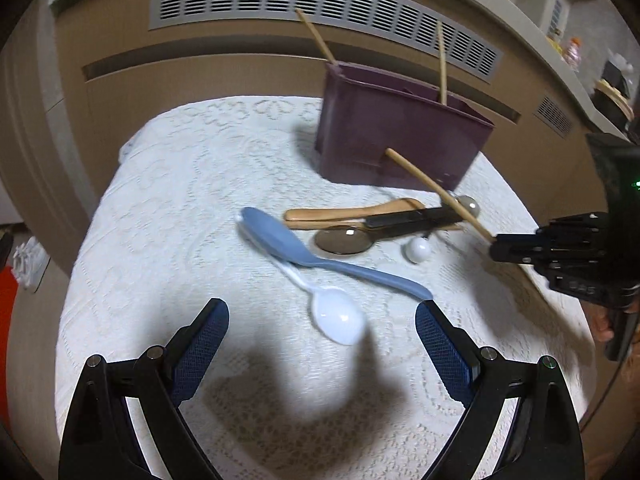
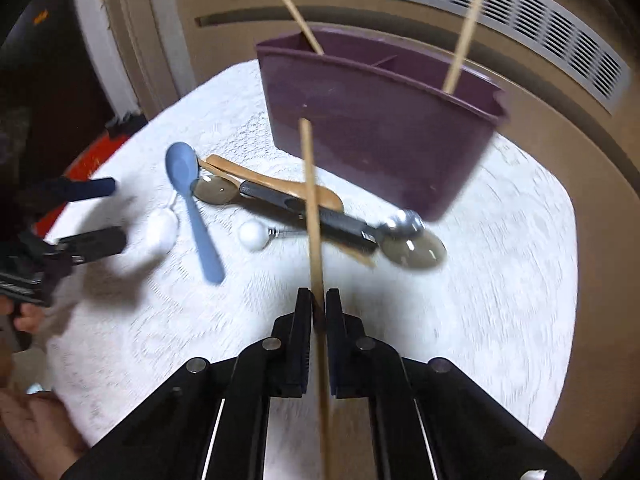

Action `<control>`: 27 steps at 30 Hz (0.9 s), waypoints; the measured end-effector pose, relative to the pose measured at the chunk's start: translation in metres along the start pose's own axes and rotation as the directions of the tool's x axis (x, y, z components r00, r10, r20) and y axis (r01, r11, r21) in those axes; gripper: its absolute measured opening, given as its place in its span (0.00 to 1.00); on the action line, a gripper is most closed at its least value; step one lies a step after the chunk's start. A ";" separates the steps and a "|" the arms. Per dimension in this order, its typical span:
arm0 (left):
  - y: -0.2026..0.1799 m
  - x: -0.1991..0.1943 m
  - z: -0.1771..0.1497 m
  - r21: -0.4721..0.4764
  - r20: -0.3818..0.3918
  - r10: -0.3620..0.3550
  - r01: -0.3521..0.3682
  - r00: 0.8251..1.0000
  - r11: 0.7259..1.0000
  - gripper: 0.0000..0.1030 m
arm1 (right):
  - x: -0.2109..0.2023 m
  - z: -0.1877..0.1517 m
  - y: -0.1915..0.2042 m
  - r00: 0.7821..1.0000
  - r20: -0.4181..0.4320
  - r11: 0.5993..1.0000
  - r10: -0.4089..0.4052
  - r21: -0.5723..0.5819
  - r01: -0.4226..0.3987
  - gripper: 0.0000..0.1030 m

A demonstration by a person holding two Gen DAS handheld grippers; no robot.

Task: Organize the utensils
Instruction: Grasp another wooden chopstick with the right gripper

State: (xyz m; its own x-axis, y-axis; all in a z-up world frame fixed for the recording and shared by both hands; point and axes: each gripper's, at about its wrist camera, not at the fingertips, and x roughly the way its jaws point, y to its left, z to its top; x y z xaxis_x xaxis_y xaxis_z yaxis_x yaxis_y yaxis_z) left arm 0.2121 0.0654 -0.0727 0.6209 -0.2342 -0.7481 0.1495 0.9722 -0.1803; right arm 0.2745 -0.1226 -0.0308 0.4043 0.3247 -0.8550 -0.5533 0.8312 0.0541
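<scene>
A purple utensil holder (image 1: 400, 136) (image 2: 376, 128) stands at the back of the table with two wooden chopsticks (image 1: 441, 64) (image 2: 466, 36) upright in it. My right gripper (image 2: 319, 300) (image 1: 500, 246) is shut on a third wooden chopstick (image 2: 311, 208) (image 1: 436, 192) and holds it above the table, in front of the holder. My left gripper (image 1: 322, 314) is open and empty, just above a white plastic spoon (image 1: 336, 318) (image 2: 162, 228). A blue spoon (image 1: 316, 254) (image 2: 192, 204) lies across the white one.
A pile beside the holder holds a wooden spatula (image 1: 344, 213) (image 2: 276, 184), a black-handled scoop (image 1: 416, 218) (image 2: 320, 216), translucent brown spoons (image 1: 344, 240) (image 2: 416, 252) and a white ball-ended tool (image 1: 418, 249) (image 2: 253, 234). A white lace cloth (image 1: 168, 216) covers the table. A vented panel (image 1: 320, 4) is behind.
</scene>
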 end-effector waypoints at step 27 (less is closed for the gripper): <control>-0.108 0.101 0.060 0.343 -0.317 -0.120 0.232 0.941 0.910 0.80 | -0.043 -0.101 -0.049 0.996 0.049 0.947 -0.069 0.316 0.050 0.36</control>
State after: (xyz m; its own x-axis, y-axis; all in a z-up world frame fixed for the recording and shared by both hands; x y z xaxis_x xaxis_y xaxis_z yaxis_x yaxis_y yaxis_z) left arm 0.3049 -0.0631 -0.0903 0.3220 -0.3368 -0.8848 0.5439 0.8308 -0.1183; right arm 0.2106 -0.2228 -0.0486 0.4767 0.2888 -0.8303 -0.2739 0.9463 0.1719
